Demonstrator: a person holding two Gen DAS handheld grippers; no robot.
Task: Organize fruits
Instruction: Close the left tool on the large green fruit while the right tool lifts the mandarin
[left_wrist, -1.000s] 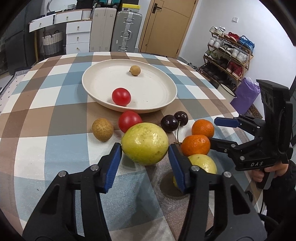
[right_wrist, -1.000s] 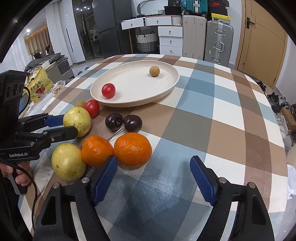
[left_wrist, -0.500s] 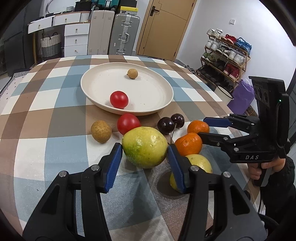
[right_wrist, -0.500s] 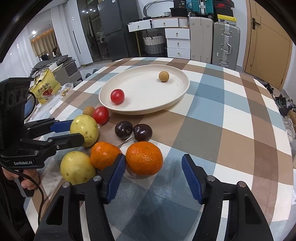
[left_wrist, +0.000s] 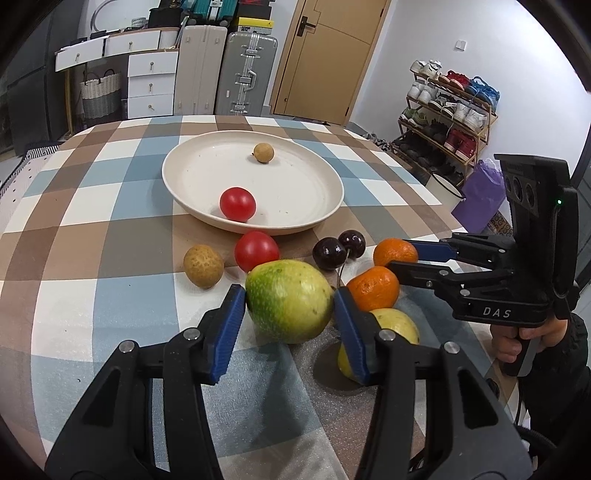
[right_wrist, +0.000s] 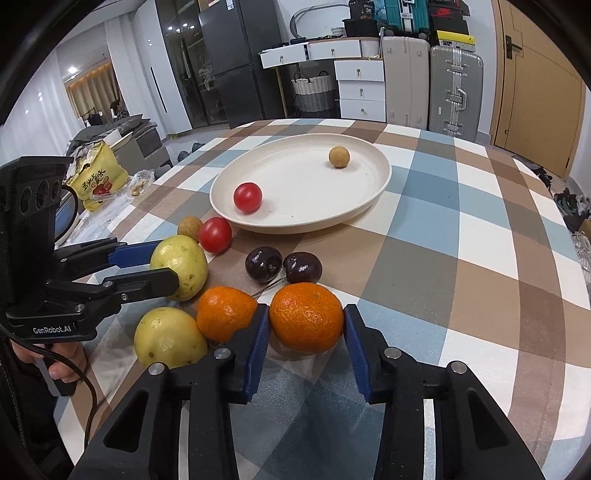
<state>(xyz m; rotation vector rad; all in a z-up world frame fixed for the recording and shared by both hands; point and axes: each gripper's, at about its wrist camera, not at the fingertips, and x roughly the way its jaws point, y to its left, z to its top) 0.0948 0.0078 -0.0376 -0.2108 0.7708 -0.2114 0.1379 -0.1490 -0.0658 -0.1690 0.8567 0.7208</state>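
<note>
Near the desk's front edge, both hand-held grippers were at the cluster of loose fruit. The left hand-held gripper clasped the large yellow-green guava between its blue pads, the fruit apparently just clear of the checked cloth. The right hand-held gripper was closing its jaws around the nearer orange, whose flanks the pads already met; the orange rested on the cloth.

Toward the desk's middle stood the cream plate, wide, shallow and matte. It carried only a glossy red tomato and a small tan longan, so the sorting looked barely begun (two pieces in, most of the fruit out).

Left on the cloth were a second tomato just short of the plate's rim, a rough-skinned brown longan beside it, two dark, shiny cherries with joined stalks, a second orange with pebbled peel, and another smooth pale-yellow guava nearest the front edge. All were round and apt to roll on the soft cloth.
</note>
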